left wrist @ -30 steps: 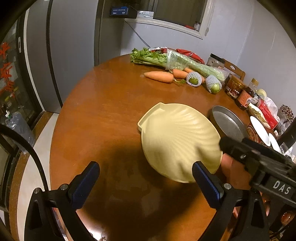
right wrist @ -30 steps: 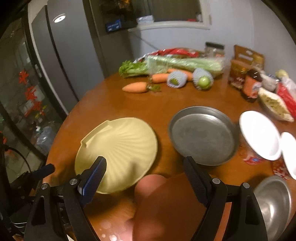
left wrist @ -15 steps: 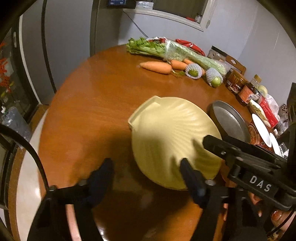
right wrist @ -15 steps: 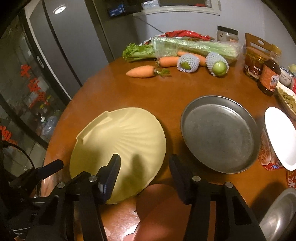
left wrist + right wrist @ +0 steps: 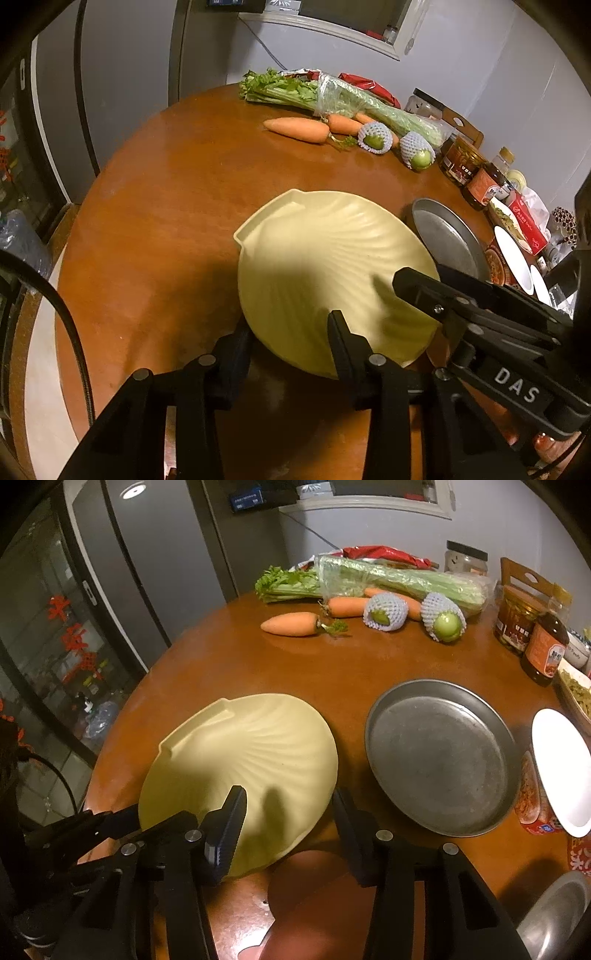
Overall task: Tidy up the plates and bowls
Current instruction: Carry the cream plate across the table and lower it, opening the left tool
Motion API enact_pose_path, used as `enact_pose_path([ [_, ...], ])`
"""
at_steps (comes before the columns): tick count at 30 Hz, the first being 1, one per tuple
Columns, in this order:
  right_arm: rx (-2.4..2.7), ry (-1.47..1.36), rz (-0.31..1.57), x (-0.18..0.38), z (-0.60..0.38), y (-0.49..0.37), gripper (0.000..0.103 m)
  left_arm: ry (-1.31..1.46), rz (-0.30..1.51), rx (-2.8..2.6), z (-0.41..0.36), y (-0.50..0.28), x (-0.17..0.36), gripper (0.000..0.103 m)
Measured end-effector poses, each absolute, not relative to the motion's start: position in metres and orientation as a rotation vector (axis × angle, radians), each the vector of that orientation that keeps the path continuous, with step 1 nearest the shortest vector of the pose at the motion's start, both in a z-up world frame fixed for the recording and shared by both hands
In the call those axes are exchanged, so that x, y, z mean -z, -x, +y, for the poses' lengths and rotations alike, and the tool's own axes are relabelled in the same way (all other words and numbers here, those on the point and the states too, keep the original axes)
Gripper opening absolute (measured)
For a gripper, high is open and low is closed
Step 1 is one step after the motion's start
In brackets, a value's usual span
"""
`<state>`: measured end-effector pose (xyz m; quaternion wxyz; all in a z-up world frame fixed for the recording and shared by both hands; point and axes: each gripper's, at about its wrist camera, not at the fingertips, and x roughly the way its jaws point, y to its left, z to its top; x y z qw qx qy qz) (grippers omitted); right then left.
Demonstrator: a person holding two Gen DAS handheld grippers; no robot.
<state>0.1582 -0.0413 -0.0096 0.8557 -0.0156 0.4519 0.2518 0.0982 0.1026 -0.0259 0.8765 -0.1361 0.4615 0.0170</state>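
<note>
Your left gripper (image 5: 291, 332) and right gripper (image 5: 288, 812) both straddle the near rim of the yellow shell-shaped plate (image 5: 325, 266), jaws partly closed around the edge; whether either is actually pinching, you cannot tell. The plate sits on the round wooden table (image 5: 166, 206), with the metal pan (image 5: 439, 757) at its 3 o'clock. It looks glazed, ribbed and rigid, probably slippery and breakable, so grip the rim squarely and lift level.
</note>
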Motion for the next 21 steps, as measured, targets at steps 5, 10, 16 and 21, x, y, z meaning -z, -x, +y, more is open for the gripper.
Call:
enact_pose_path([
  [5,-0.548,0.034,0.918,-0.003,-0.041,-0.152,0.049,0.277,0.936,-0.054,0.108,-0.099,0.016,0.040],
  [10,-0.570,0.053,0.907,-0.008,-0.033,-0.144,0.050,0.260,0.904,-0.079,0.117,-0.103,0.005,0.040],
  [16,-0.581,0.044,0.913,-0.006,-0.024,-0.139,0.050,0.252,0.920,-0.096,0.126,-0.114,0.010,0.040],
  [21,-0.574,0.024,0.932,-0.002,-0.020,-0.136,0.050,0.257,0.954,-0.093,0.135,-0.128,0.022,0.040],
])
